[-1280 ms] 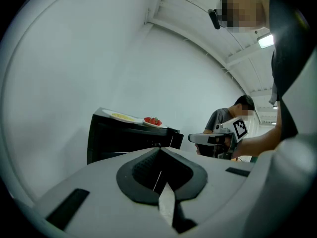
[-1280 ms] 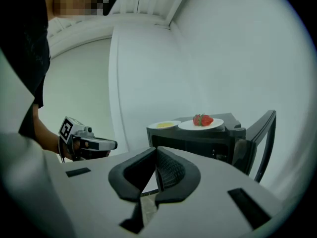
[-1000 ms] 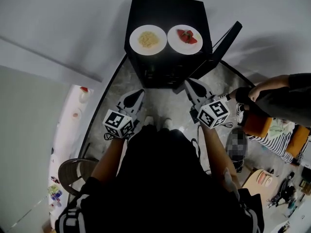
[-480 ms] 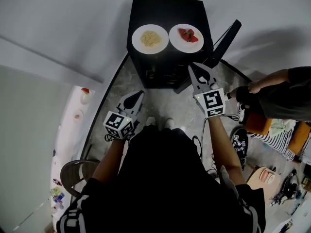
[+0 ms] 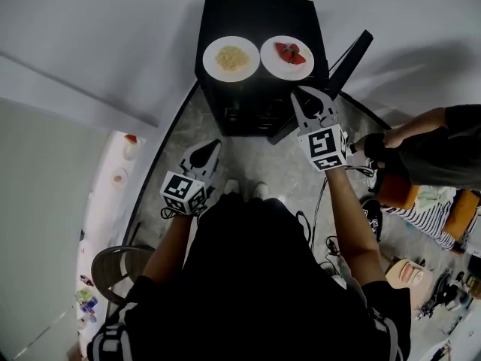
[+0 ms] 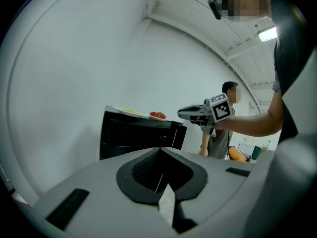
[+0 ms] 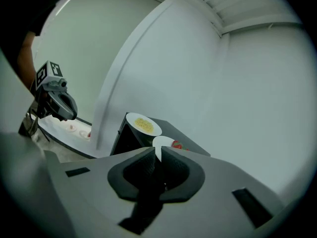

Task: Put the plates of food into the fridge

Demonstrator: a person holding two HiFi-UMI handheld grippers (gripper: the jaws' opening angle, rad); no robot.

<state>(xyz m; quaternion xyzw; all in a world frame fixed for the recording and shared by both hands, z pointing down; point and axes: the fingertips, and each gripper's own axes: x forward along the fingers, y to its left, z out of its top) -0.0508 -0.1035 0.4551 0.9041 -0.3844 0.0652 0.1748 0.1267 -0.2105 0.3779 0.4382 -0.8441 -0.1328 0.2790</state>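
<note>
A small black fridge (image 5: 259, 21) stands against the wall, its door (image 5: 349, 59) swung open to the right. Two white plates rest on its top, noodles (image 5: 231, 57) on the left and strawberries (image 5: 287, 56) on the right. My right gripper (image 5: 308, 92) hovers in front of the fridge just below the strawberry plate (image 7: 171, 144). Its jaws are starting to part, with only a thin slit and nothing between them. My left gripper (image 5: 210, 147) hangs lower and further left over the floor, shut and empty. The left gripper view shows the fridge (image 6: 133, 138) and the right gripper (image 6: 185, 114) ahead.
A person (image 5: 428, 149) sits at the right near the open door, with shoes and cables on the floor. A white counter (image 5: 113, 186) with small items runs along the left. A round chair (image 5: 113, 265) stands at the lower left.
My right gripper has moved forward to the fridge front and turned to point at the strawberry plate. The left gripper has stayed put. The seated person's arm has drawn back.
</note>
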